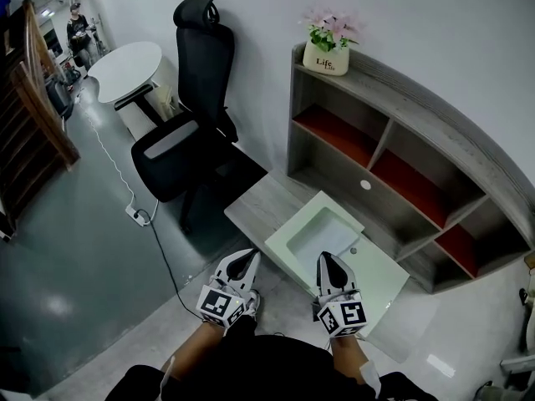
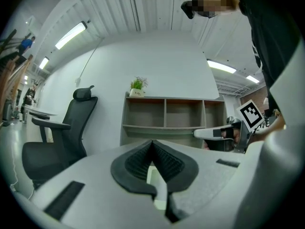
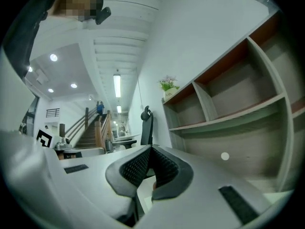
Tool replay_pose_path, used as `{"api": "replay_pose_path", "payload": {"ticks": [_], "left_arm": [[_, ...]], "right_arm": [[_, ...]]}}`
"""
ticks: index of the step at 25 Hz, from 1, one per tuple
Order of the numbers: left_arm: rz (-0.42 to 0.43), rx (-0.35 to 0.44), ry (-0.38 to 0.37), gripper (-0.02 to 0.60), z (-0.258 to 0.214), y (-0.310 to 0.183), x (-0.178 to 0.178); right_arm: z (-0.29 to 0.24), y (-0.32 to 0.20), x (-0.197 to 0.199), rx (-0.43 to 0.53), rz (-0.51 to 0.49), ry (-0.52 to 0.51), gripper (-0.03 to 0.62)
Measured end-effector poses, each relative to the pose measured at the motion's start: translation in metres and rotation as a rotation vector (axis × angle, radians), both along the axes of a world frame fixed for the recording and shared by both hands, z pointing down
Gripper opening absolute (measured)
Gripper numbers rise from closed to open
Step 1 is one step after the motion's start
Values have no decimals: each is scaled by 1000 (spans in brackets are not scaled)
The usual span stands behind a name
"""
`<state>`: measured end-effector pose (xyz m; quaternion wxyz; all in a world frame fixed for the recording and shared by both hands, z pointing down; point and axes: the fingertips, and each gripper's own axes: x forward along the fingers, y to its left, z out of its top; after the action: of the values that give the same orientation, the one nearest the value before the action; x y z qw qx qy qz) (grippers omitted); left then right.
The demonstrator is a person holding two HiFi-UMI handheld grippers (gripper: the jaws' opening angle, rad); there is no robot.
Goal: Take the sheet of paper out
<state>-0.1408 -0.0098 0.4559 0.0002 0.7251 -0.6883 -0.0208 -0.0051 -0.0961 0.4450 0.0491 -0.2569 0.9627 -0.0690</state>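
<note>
A pale green flat folder (image 1: 368,281) lies on the grey desk (image 1: 255,205), and a lighter sheet of paper (image 1: 322,234) rests at its far end. My left gripper (image 1: 249,260) is held just short of the desk's near edge, left of the folder, jaws shut and empty. My right gripper (image 1: 327,261) hovers over the folder's near part, also shut with nothing in it. In the left gripper view the pads (image 2: 164,163) meet at the tip (image 2: 152,142), and the right gripper (image 2: 214,133) shows to the side. The right gripper view shows closed jaws (image 3: 151,148).
A grey shelf unit (image 1: 393,140) with open compartments stands on the desk's far side, with a flower pot (image 1: 326,53) on top. A black office chair (image 1: 188,115) is left of the desk. A power strip and cable (image 1: 138,214) lie on the floor. A round white table (image 1: 125,65) is farther back.
</note>
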Motion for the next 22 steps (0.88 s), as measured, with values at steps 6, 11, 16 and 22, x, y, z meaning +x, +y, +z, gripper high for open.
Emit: {"api": "replay_pose_path", "payload": {"ticks": [6,11,16,22], "left_arm": [[53,1,5,6,1,-30,-18],[106,6,14,6,-3,-54,-32],[176,3,21,6,-3,-81,-44],[279,-7,16,6,-2,-111,-62]], "right_arm": [[-2,-20,-18,32,43,37,20],[-8,-35,-32,44,91,56,20],[-12,-51,-42,49,160,72,20],[-6,-67,-57,14,242,82,20]]}}
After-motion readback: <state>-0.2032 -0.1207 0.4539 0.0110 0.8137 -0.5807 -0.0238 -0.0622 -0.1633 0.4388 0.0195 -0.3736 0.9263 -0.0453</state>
